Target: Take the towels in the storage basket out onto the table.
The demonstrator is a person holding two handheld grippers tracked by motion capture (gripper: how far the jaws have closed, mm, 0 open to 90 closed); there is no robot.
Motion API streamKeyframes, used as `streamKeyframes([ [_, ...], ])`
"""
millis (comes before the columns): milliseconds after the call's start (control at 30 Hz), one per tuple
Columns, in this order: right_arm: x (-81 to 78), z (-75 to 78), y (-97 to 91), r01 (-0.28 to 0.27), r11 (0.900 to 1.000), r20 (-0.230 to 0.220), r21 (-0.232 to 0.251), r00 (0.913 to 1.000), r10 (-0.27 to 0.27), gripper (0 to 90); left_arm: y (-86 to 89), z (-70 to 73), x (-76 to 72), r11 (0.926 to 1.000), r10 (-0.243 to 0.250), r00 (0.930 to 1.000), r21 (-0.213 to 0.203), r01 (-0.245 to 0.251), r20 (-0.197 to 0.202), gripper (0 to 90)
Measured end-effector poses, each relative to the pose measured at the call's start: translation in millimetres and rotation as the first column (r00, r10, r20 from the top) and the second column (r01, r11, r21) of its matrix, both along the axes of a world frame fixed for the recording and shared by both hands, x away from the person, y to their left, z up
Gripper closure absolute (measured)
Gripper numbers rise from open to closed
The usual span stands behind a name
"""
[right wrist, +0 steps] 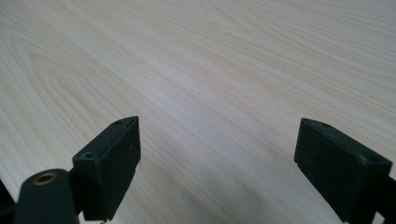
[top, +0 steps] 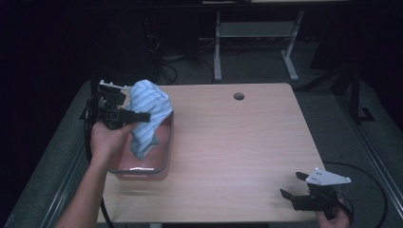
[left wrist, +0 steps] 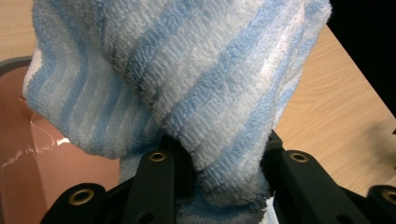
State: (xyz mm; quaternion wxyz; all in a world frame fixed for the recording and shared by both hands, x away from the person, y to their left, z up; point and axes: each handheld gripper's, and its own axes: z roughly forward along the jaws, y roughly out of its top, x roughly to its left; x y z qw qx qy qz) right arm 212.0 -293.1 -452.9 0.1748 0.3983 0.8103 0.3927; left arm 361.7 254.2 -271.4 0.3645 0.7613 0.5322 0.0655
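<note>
A blue-and-white striped towel (top: 149,116) hangs bunched above a pink bin (top: 161,151) with a grey rim at the table's left side. My left gripper (top: 142,116) is shut on the towel, holding it up over the bin. In the left gripper view the towel (left wrist: 187,79) drapes down between the black jaws, with the bin's pink inside (left wrist: 28,172) below at the left. My right gripper (top: 292,185) rests low near the table's front right corner, open, with nothing between its fingers. The right gripper (right wrist: 217,158) has bare wood between its spread jaws.
The wooden table (top: 237,142) has a round cable hole (top: 239,96) near its far edge. Beyond the table stand the legs of another desk (top: 217,47) and loose cables on the floor. Cables trail from both grippers.
</note>
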Motion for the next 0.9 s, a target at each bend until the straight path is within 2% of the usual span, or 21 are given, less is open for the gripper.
streamKeyframes([
  [33,0.0,0.0,0.0,0.0,1.0,0.0,0.0,1.0,0.0,14.1,-1.3,0.4,0.5,1.0,-0.001,1.0,0.004,0.001,0.002,68.0],
  [100,0.3,0.1,-0.3,0.002,1.0,-0.003,0.003,1.0,-0.002,14.1,-3.2,0.4,2.1,0.9999,-0.007,1.0,-0.015,0.007,-0.005,68.0],
  [400,1.0,-0.2,0.7,-0.003,1.0,-0.004,-0.001,1.0,0.003,14.0,-18.2,0.8,6.2,0.999,-0.037,0.9993,-0.024,0.036,-0.01,67.9],
  [467,1.1,-0.4,1.0,-0.005,1.0,-0.005,0.0,1.0,0.005,14.1,-21.2,0.2,7.2,0.9989,-0.046,0.9988,-0.011,0.046,-0.019,68.0],
  [700,1.6,-1.7,0.0,-0.005,1.0,-0.007,0.003,1.0,0.005,14.1,-31.7,-0.6,10.5,0.9983,-0.056,0.9982,-0.018,0.056,-0.023,67.9],
  [900,1.9,-2.5,-1.2,0.0,1.0,-0.01,0.008,1.0,0.0,14.1,-46.7,0.8,15.1,0.9961,-0.087,0.9959,-0.018,0.087,-0.023,67.9],
])
